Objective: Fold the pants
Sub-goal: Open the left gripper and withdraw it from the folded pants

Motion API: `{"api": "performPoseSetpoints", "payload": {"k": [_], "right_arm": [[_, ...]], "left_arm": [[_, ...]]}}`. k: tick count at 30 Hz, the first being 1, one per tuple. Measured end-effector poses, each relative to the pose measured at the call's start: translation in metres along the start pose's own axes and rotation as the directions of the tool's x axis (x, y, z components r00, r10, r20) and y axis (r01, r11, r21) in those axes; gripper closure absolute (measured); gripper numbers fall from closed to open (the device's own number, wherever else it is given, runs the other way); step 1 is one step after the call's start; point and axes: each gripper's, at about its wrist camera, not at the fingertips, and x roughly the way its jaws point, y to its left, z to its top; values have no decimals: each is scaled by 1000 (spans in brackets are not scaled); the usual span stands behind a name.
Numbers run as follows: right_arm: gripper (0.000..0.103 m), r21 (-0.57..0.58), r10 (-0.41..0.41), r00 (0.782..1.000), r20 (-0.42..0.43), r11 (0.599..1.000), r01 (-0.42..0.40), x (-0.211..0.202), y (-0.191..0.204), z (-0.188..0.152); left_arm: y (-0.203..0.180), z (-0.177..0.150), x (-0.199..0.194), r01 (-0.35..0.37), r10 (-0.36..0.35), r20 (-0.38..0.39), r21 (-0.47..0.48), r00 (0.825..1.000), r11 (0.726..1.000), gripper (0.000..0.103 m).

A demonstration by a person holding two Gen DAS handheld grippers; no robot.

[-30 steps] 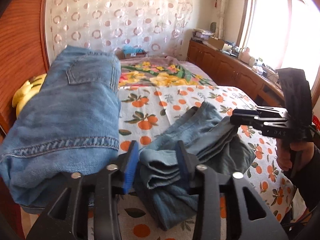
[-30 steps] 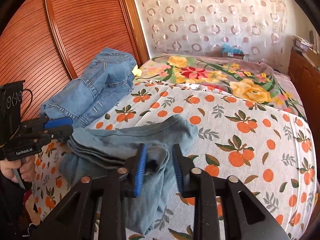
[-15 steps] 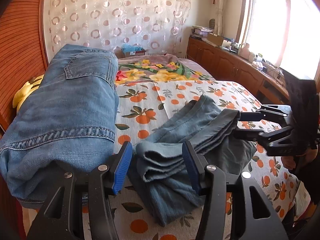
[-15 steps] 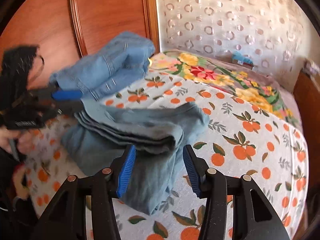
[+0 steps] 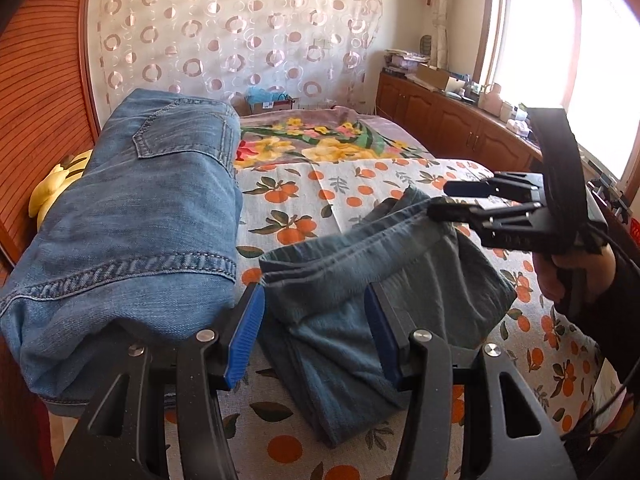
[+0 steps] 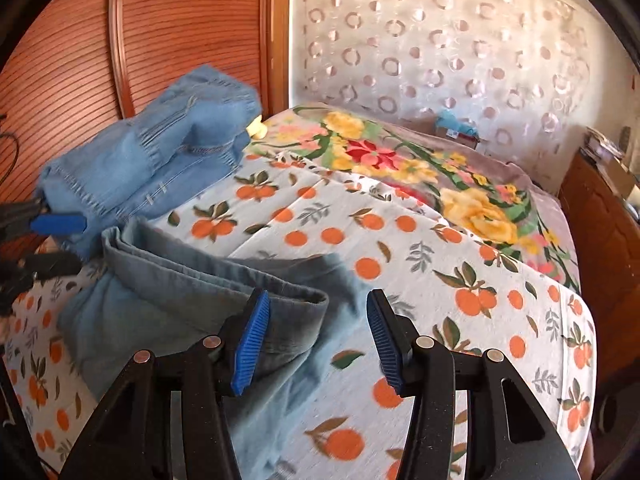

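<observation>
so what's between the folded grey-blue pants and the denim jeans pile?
In the left wrist view, only a strip of orange-print bedsheet separates the folded pants from the jeans pile; nothing lies on it.

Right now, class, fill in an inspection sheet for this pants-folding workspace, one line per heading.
Surface: bed under orange-print sheet, floral blanket behind.
Job's things: grey-blue pants folded, lying on sheet.
Clutter: folded blue jeans beside them; yellow item at headboard.
Grippers: left gripper and right gripper open, pressing nothing.
Cables: black cable near right hand.
Surroundings: wooden cabinets, window, patterned curtain.
</observation>
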Motion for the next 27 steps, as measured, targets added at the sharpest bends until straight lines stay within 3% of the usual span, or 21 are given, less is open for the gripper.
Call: {"api": "performPoseSetpoints", "payload": {"k": [7, 19, 27], "right_arm": [[51, 48, 28, 1000, -2, 998, -28, -6, -3, -10], [51, 138, 79, 997, -8, 987, -77, -62, -11, -49], [51, 110, 102, 994, -49, 989, -96, -83, 9, -75]], "left_arm": [[-5, 2, 7, 5, -5, -11, 11, 1000, 1000, 50], [-13, -7, 2, 16, -16, -23, 22, 1000, 1000, 50], [-17, -31, -6, 19, -18, -60, 22, 998, 1000, 50]]}}
